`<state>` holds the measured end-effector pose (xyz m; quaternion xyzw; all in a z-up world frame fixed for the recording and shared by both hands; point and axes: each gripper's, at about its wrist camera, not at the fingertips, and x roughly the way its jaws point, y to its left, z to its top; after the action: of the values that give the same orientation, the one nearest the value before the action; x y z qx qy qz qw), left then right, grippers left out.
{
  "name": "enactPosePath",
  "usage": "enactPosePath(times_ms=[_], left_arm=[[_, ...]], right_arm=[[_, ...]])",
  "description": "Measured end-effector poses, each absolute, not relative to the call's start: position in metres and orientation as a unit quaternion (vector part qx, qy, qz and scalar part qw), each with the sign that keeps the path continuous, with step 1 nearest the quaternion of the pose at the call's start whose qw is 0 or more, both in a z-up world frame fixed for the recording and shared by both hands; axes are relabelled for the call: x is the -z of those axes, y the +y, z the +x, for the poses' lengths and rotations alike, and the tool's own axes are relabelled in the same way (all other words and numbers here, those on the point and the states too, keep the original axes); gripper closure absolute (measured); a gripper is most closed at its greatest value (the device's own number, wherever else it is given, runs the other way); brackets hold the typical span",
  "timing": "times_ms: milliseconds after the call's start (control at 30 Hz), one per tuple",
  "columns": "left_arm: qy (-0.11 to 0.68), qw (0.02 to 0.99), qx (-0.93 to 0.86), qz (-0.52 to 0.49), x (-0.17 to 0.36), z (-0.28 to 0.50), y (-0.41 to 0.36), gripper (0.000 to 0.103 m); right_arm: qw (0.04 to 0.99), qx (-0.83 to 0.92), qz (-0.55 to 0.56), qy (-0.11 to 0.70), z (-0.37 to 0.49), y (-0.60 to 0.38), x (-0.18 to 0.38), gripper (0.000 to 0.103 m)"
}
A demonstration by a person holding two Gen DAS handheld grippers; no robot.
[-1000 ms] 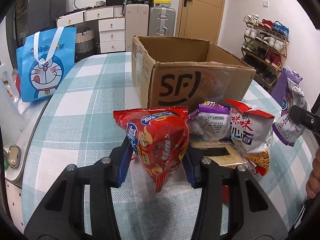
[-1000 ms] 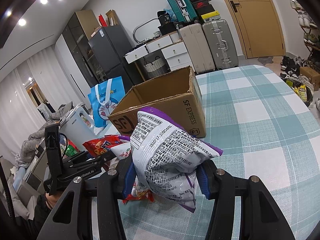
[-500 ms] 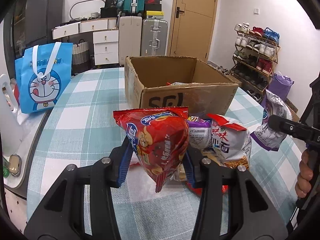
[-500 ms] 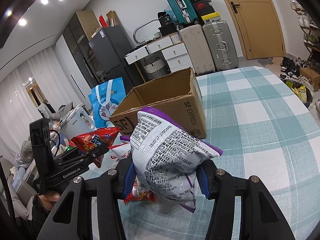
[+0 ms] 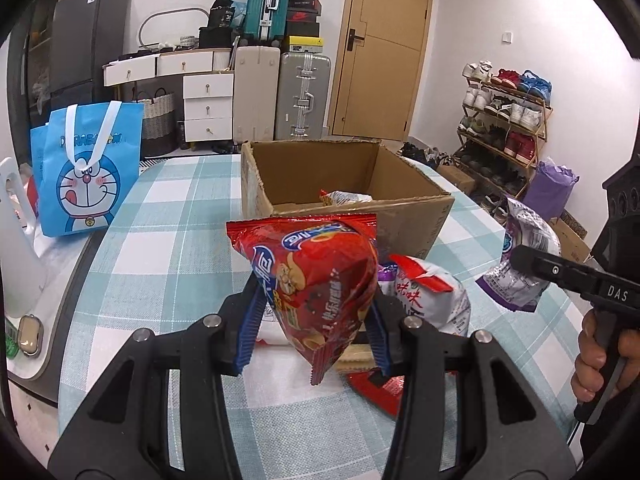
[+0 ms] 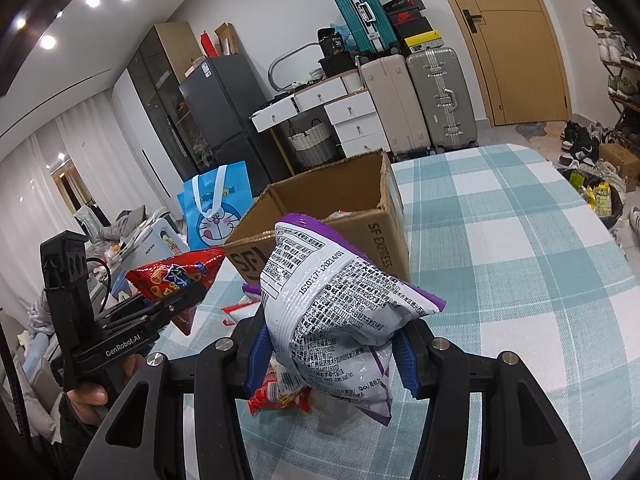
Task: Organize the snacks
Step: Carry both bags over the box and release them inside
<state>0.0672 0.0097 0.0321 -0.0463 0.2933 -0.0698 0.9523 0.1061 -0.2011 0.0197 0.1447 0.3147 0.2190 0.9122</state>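
Meanwhile, your left gripper (image 5: 312, 324) was clamped on the puffy red foil snack bag (image 5: 316, 280), held above the teal-and-white checked counter (image 5: 168, 248) short of the open brown cardboard box (image 5: 340, 184). Your right gripper (image 6: 330, 356) was squeezed onto the purple-and-white crinkled snack bag (image 6: 336, 320), raised over loose snack packets (image 6: 280, 396) beside that box

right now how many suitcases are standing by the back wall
3: a teal suitcase on top of the white drawers, a cream suitcase on the floor beside them, and a silver suitcase next to the door. More could be hidden behind.
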Motion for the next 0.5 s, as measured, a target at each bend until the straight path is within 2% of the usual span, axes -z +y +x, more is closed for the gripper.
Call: enactPosePath(times_ms=[500], left_arm=[[0.288, 0.954, 0.063, -0.054, -0.068, 0.085, 0.003, 0.06]], right_arm=[[0.911, -0.246, 0.133, 0.302, 0.131, -0.195, -0.057, 0.05]])
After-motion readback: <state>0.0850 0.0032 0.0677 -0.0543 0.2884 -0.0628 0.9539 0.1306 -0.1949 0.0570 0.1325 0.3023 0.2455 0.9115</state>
